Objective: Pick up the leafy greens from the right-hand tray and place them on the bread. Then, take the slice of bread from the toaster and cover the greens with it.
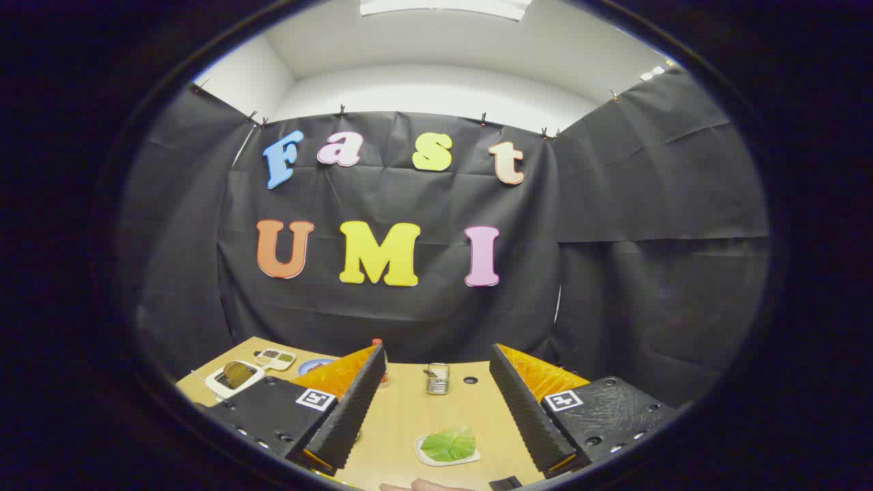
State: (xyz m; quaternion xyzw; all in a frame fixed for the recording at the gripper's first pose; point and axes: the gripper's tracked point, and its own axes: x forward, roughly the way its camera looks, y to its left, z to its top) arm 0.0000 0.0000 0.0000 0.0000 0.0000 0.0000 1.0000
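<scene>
I had the gripper [436,416] spread wide and holding nothing, raised above the near edge of the table [409,416]. The leafy greens [448,444] lay on a small white tray [424,455] between the fingers, close to that near edge. I judged this the opening step, the reach for the greens. A small metal can [437,378] stood beyond them toward the far edge, and a white toaster [234,377] sat at the far left corner. Next I would need to descend and narrow onto the leaf.

Tool [436,409]: ribbed fingers, square tag markers, screws on blk mounts
</scene>
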